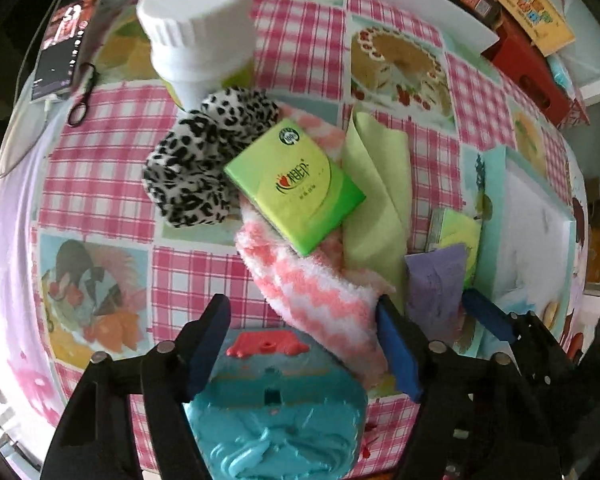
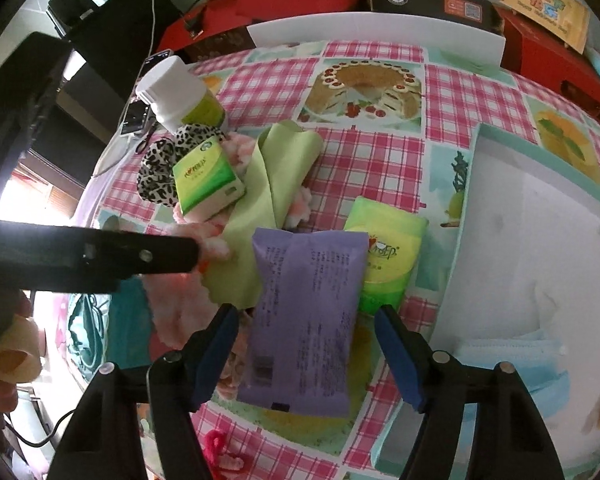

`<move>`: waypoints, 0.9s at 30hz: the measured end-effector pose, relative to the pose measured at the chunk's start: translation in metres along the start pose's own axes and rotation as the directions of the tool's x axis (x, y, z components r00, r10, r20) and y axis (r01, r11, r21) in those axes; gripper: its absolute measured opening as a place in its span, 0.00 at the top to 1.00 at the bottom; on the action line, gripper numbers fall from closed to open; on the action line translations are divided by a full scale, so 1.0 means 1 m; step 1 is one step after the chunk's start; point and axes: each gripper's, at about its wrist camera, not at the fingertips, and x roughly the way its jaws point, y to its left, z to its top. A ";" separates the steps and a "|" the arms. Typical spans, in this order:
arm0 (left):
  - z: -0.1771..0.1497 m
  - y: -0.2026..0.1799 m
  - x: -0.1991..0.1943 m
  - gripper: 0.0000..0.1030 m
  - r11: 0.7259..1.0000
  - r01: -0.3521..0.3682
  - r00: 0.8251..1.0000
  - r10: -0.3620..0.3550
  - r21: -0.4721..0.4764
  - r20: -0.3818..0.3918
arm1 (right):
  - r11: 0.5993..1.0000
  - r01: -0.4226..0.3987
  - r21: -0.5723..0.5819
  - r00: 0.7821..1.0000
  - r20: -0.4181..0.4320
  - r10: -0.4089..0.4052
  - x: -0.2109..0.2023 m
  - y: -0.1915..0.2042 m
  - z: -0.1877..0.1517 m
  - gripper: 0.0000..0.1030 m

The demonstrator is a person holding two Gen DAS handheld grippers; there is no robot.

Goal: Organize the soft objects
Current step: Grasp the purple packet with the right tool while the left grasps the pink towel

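Note:
A pile lies on the checked tablecloth (image 1: pixel 100 168): a leopard-print scrunchie (image 1: pixel 196 160), a pink and white fuzzy sock (image 1: pixel 316 296), a green cloth (image 1: pixel 376 188) and a green tissue pack (image 1: pixel 296 184) on top. My left gripper (image 1: pixel 304 348) is open above a blue moulded toy (image 1: pixel 276 416), with the sock's end between its fingers. My right gripper (image 2: pixel 304 356) is open around a purple tissue pack (image 2: pixel 304 316) lying on the table. A second green tissue pack (image 2: pixel 384 256) lies beside it. A white tray (image 2: pixel 540 240) on the right holds a blue face mask (image 2: pixel 512 360).
A white-capped bottle (image 1: pixel 200 36) stands behind the pile. A phone (image 1: pixel 72 36) and a black clip (image 1: pixel 84 96) lie at the far left. Red and black boxes (image 2: pixel 432 0) line the back edge. A pink yarn piece (image 2: pixel 220 452) lies near the front.

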 end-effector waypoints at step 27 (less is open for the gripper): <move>-0.014 0.007 -0.023 0.92 0.988 0.111 0.979 -0.090 -0.110 0.181 | 0.994 -0.047 0.095 0.999 0.011 0.046 -0.014 -0.013 -0.010 0.53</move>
